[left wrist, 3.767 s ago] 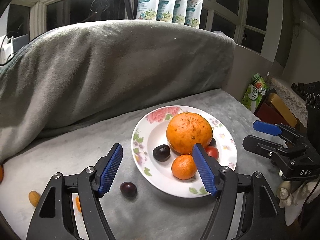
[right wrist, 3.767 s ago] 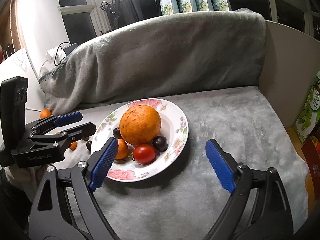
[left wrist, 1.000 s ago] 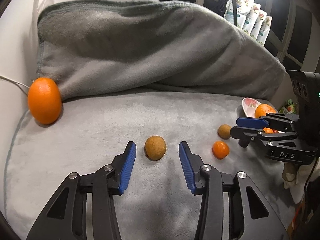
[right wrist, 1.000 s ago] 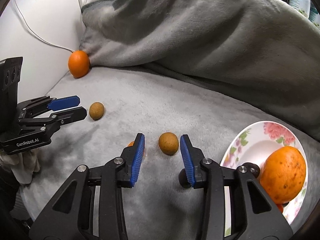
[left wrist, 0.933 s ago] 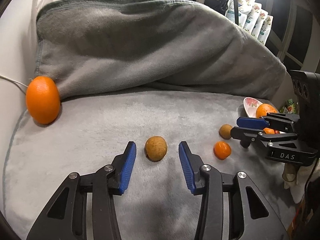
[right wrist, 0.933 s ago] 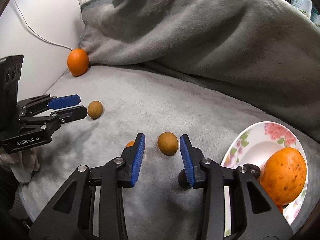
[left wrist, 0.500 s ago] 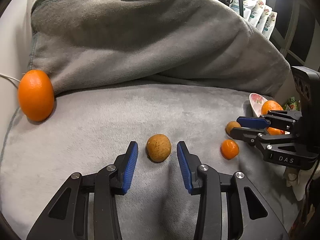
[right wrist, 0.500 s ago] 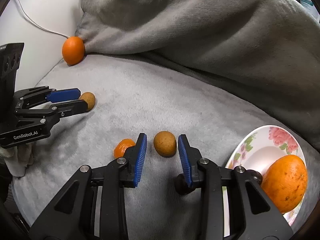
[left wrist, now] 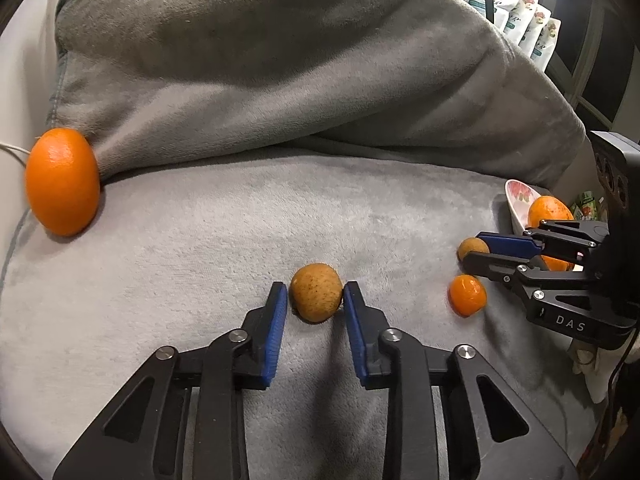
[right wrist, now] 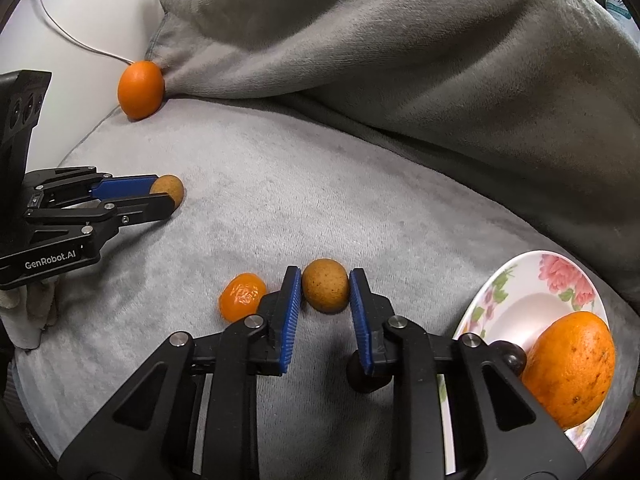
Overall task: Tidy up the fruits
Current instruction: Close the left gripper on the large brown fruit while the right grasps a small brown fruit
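At frame centre, the left gripper (left wrist: pixel 315 300) closes narrowly around a brown fruit (left wrist: pixel 316 297) on the grey blanket (left wrist: pixel 200 240). The right gripper (right wrist: pixel 325 294) pinches a second brown fruit (right wrist: pixel 325 290) beside a tangerine (right wrist: pixel 242 295); the plate (right wrist: pixel 520 300) sits lower right.

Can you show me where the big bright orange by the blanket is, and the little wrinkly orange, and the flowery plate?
big orange (left wrist: pixel 62 182), left wrist view, middle of its peel.
little wrinkly orange (right wrist: pixel 242 295), right wrist view, its top.
flowery plate (right wrist: pixel 520 300), right wrist view, bare white inside.
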